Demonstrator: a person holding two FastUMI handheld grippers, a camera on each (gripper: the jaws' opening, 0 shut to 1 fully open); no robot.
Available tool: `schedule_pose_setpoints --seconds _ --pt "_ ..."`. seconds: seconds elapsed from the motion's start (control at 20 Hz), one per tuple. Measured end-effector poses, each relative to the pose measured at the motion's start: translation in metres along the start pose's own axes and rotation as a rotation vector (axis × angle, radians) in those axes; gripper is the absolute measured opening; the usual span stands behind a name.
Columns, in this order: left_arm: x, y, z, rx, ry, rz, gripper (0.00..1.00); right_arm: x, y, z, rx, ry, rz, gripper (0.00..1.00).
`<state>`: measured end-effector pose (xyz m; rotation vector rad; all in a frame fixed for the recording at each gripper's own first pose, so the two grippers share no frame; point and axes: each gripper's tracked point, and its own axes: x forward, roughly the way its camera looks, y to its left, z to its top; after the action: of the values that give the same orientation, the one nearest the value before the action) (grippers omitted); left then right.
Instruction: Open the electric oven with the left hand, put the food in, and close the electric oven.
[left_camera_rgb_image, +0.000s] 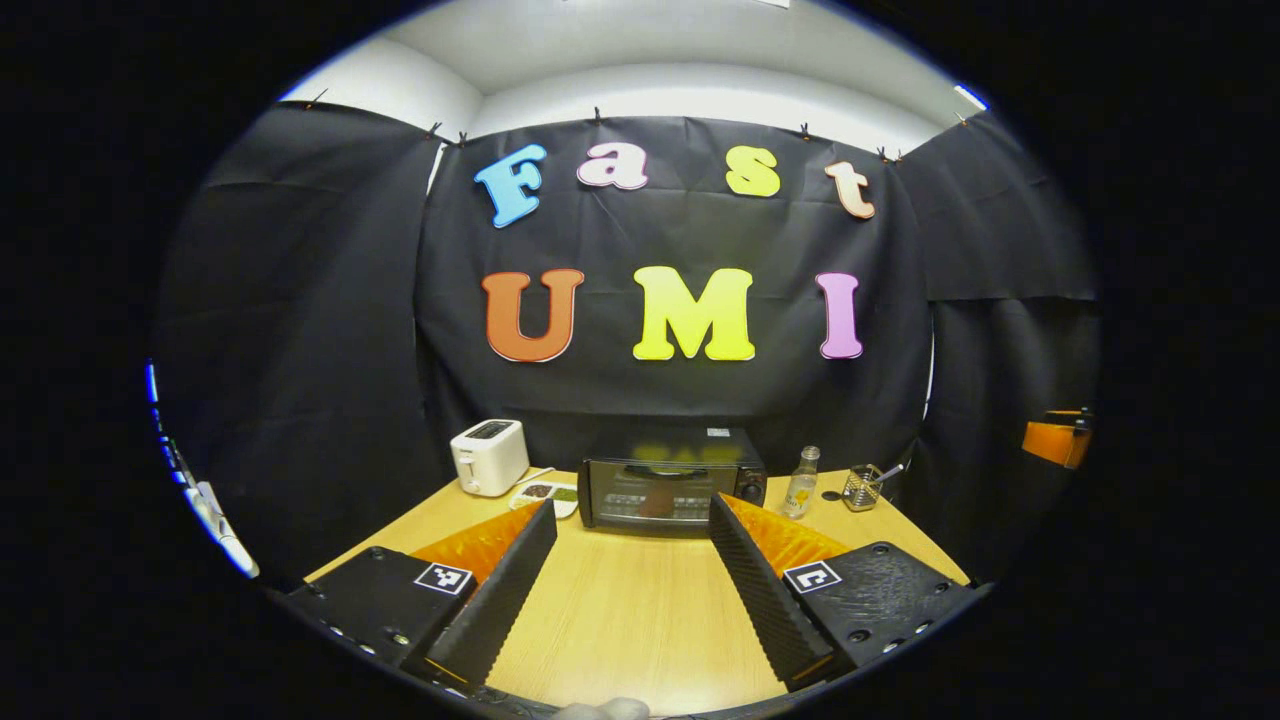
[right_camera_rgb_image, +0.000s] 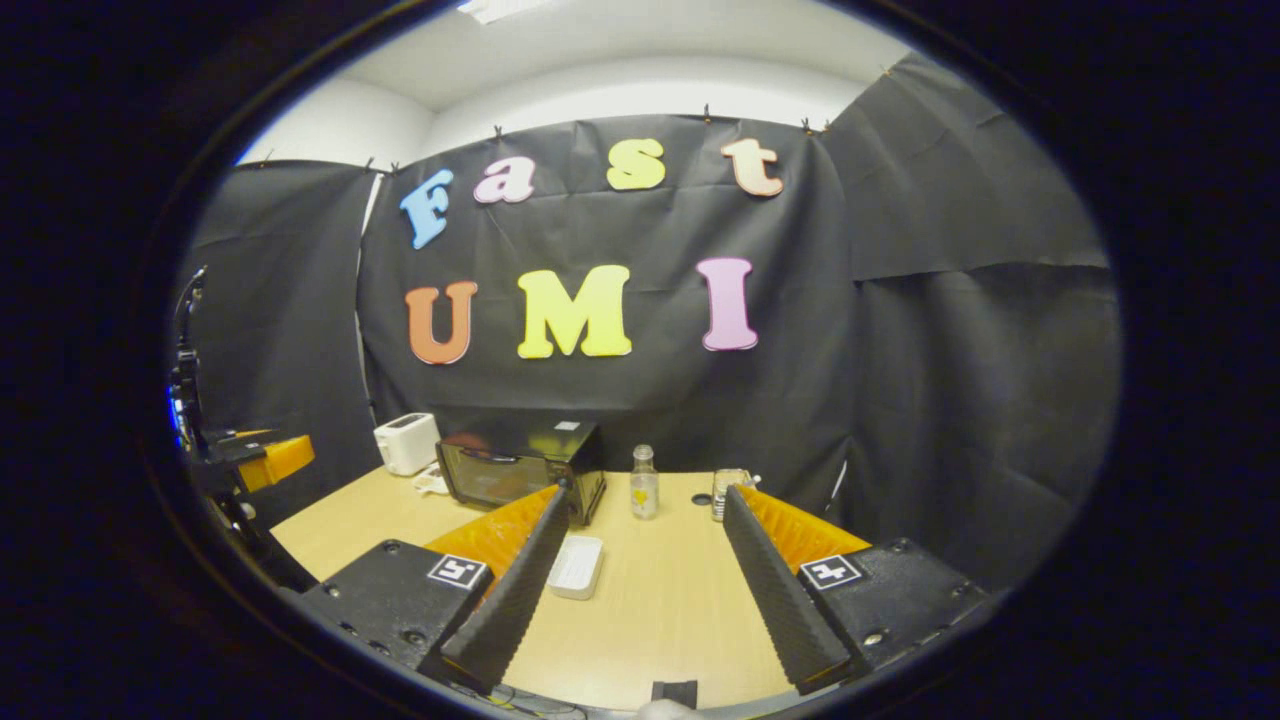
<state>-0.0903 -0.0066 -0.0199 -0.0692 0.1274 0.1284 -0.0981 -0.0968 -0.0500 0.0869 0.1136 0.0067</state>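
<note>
Nearest in the left gripper view, the left gripper (left_camera_rgb_image: 632, 560) hangs over the bare front of the wooden table (left_camera_rgb_image: 620, 640) with its two fingers spread wide and nothing between them. In the right gripper view the right gripper (right_camera_rgb_image: 640, 570) is just as wide apart and empty. Just beyond its left finger lies a small white tray (right_camera_rgb_image: 577, 566) flat on the tabletop; this is probably the food dish, though what it carries is too small to make out. It looks light, stiff and shallow, so a pinch across one short rim should lift it, kept level so nothing slides off. Farther back, near the cloth wall, stands the oven (left_camera_rgb_image: 672, 480), a dark box with a glass door that is shut. A bar handle (left_camera_rgb_image: 662, 470) runs along the top of the door, and the knobs sit at its right side. The door most likely hinges at the bottom, so the left fingers should close on the middle of that bar and pull out and down; the oven may slide if tugged hard, and the glass wants a gentle swing. Beside it stand a white toaster (left_camera_rgb_image: 489, 456), a small glass bottle (left_camera_rgb_image: 801, 482) and a wire cup (left_camera_rgb_image: 861, 487).
</note>
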Motion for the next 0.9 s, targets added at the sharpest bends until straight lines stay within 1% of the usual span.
schedule_pose_setpoints --seconds 0.05,0.15,0.2,0.25,0.3,0.35,0.4,0.45,0.5,0.55,0.65,0.7,0.75,0.8,0.85,0.9 --pt "-0.011 0.001 0.005 0.008 -0.014 0.015 0.97 -0.003 -0.002 -0.004 0.012 0.008 0.005 0.96" --pt "-0.025 -0.005 0.013 0.025 -0.032 0.008 0.97 -0.009 -0.005 -0.009 0.037 0.015 0.012 0.97" --pt "-0.031 -0.005 0.016 0.031 -0.041 0.009 0.97 -0.013 -0.008 -0.007 0.045 0.006 0.008 0.99" --pt "-0.034 -0.007 0.018 0.033 -0.049 0.001 0.97 -0.015 -0.010 -0.006 0.048 -0.002 0.000 0.99" --pt "-0.036 -0.010 0.020 0.031 -0.046 -0.005 0.97 -0.018 -0.012 -0.006 0.049 -0.008 -0.011 0.99" --pt "-0.037 -0.011 0.021 0.027 -0.048 -0.015 0.97 -0.021 -0.012 -0.003 0.049 -0.019 -0.019 0.96" --pt "-0.035 -0.013 0.024 0.024 -0.054 -0.029 0.97 -0.024 -0.012 0.000 0.043 -0.026 -0.032 0.99" --pt "-0.035 -0.013 0.026 0.024 -0.040 -0.035 0.97 -0.027 -0.012 0.002 0.031 -0.018 -0.046 0.99" --pt "-0.038 -0.013 0.028 0.025 -0.037 -0.043 0.97 -0.033 -0.011 0.008 0.018 -0.038 -0.052 0.99" --pt "-0.035 -0.013 0.034 0.033 -0.063 -0.056 0.98 -0.035 -0.010 0.016 0.006 -0.064 -0.059 0.99" --pt "-0.035 -0.008 0.045 0.048 -0.079 -0.057 0.97 -0.037 -0.010 0.022 0.000 -0.065 -0.078 0.99" --pt "-0.037 -0.010 0.048 0.052 -0.085 -0.069 0.97 -0.037 -0.005 0.025 0.007 -0.069 -0.077 0.96" --pt "-0.036 -0.007 0.052 0.057 -0.102 -0.067 0.97 -0.038 0.000 0.032 0.013 -0.079 -0.072 0.96" --pt "-0.034 -0.005 0.056 0.060 -0.108 -0.066 0.97 -0.037 0.003 0.034 0.010 -0.080 -0.072 0.99" --pt "-0.035 -0.005 0.056 0.056 -0.105 -0.069 0.97 -0.038 0.006 0.037 0.004 -0.083 -0.071 0.96" --pt "-0.035 -0.006 0.059 0.047 -0.109 -0.080 0.97 -0.039 0.008 0.042 0.002 -0.092 -0.072 0.99"
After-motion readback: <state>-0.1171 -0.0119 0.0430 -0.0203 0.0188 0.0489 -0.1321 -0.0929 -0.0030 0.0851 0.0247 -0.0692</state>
